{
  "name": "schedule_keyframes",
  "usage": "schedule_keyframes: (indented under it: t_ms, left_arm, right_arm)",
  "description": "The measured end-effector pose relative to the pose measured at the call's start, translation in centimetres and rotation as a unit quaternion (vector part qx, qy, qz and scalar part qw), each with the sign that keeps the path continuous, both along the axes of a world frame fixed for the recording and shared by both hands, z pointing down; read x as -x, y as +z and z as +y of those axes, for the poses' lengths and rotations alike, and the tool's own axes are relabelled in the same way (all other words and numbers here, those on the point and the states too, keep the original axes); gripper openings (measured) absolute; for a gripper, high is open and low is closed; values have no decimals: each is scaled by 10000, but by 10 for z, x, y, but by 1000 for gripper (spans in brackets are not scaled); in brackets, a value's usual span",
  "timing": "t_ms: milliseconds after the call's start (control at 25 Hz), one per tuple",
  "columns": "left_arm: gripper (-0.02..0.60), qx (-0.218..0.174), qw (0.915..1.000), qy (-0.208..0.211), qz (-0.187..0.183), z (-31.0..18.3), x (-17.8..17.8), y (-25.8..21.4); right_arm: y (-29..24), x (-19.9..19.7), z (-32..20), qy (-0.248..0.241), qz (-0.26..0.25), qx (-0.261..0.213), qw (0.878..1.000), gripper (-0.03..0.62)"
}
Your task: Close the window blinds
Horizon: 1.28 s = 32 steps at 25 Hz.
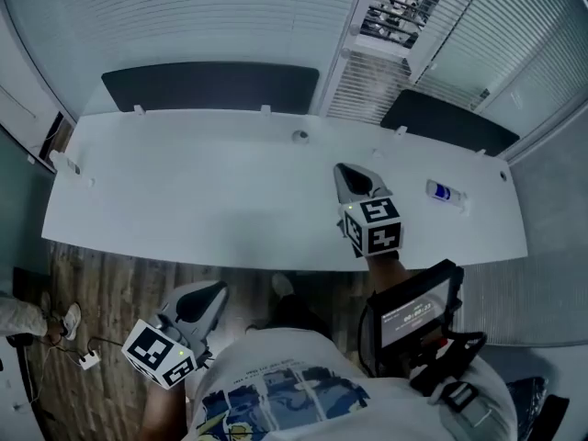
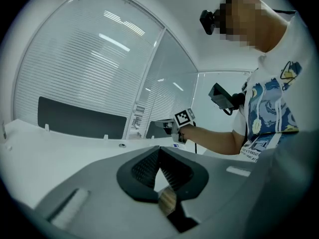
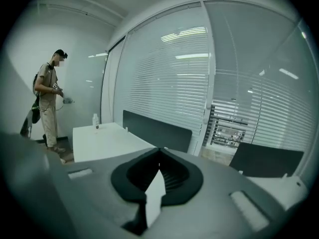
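- Window blinds (image 1: 211, 16) hang beyond the bench's (image 1: 184, 200) far edge.
- Over the bench, our right gripper (image 1: 347, 171): fingers pressed together, empty.
- Off the bench's near edge, our left gripper (image 1: 213, 290): fingers likewise together.
- We cannot read the label of the bottle (image 1: 446, 193) on the bench.

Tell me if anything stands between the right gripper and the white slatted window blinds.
Yes. The wide white desk spans the gap between the right gripper and the white slatted window blinds, with dark grey divider panels upright along its far edge.
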<state>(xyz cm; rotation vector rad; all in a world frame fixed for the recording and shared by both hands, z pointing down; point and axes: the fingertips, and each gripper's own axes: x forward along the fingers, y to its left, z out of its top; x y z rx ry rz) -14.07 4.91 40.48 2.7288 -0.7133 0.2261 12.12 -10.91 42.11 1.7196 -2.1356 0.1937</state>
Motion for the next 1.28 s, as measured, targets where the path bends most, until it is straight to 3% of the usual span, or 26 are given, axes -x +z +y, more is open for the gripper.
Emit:
schedule_keyframes:
  t_ms: [520,920,1280]
  left_arm:
    - [3,-82,9980,619,-58,74,0,6]
    - [3,-103,9973,728,-44,95,-8,3]
    - [3,-74,9957,916,-70,117,-31,5]
  right_arm:
    - [-7,61,164,-286,-324,-1,9991,3]
    - [-32,74,218,-595,-103,-303,9977,2]
    - [-30,78,255,-790,-138,-296,9963,2]
